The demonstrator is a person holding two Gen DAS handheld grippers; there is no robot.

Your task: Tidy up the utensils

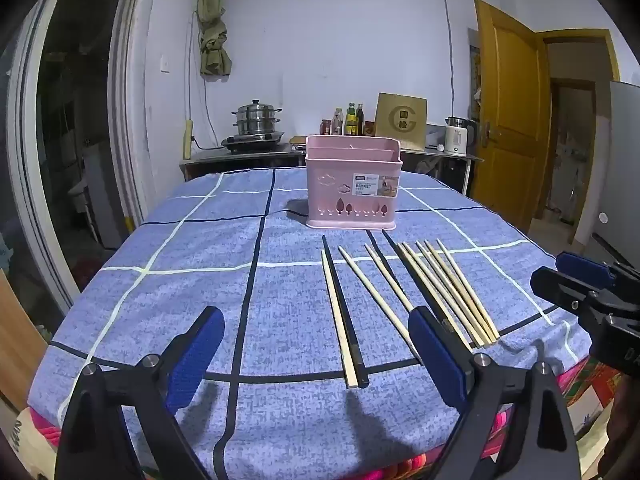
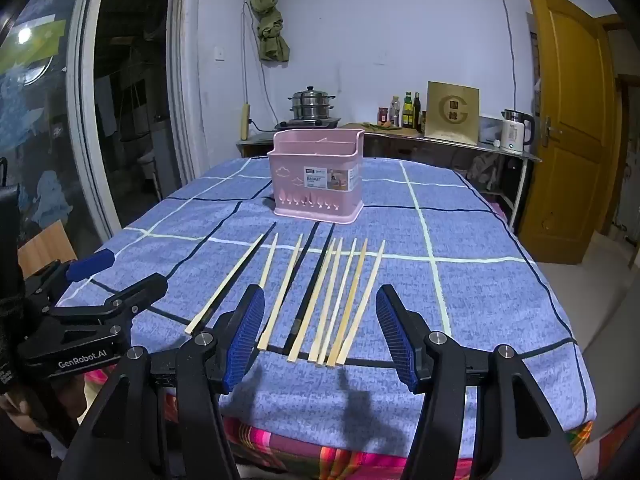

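**Chopsticks crowded, nothing gripped yet**

Chopsticks [image 2: 320,296] lie in a row on the blue checked tablecloth [image 2: 480,280], in front of the pink utensil basket [image 2: 318,184]; several pale ones touch, and black ones sit among them. The right gripper [image 2: 320,332] and left gripper [image 1: 316,360] hover with jaws spread and empty. Closing on the tight cluster would likely catch 2 sticks or roll neighbours towards the table edge.

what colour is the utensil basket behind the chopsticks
Pink basket, clearest in the right wrist view.
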